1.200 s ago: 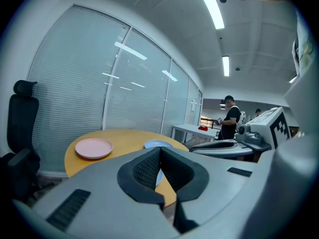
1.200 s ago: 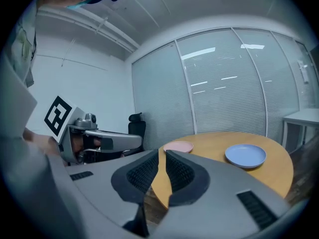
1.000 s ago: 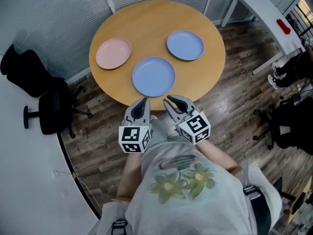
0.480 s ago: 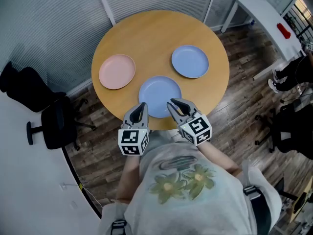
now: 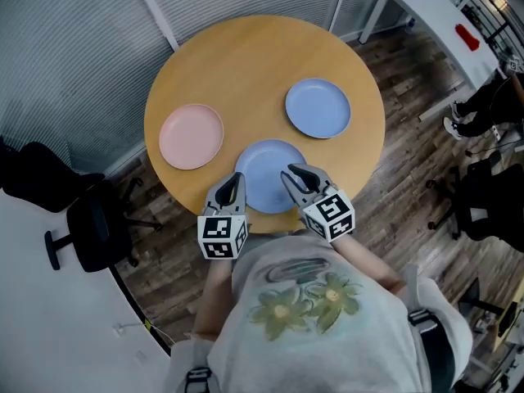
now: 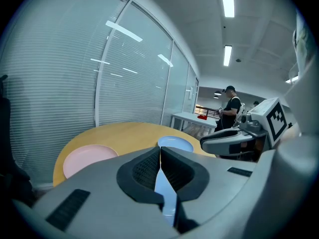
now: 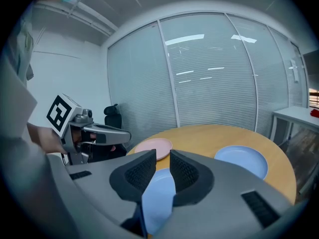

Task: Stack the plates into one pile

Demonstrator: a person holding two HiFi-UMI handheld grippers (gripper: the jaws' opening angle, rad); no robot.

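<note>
Both grippers hung over the near rim of the near blue plate [image 5: 264, 169], probably lined up to take it first. The left gripper [image 5: 235, 180] had its jaws pressed together on nothing. The right gripper [image 5: 293, 175] was opening, with a narrow, empty gap between its jaws. On the table [image 5: 246, 56], the pink plate [image 5: 191, 136] lay farther left and the other blue plate [image 5: 318, 108] far right, all apart. A second earlier the grippers had been short of the table.

A round wooden table [image 5: 254, 64] stands on a dark wood-plank floor [image 5: 409, 170], close to a curved glass wall hung with closed grey blinds [image 5: 74, 39]. A black office chair [image 5: 92, 223] sits near the table on the left, and a white desk [image 5: 434, 19] stands off to the right. Long strip lights [image 6: 228, 1] glow on the ceiling.
</note>
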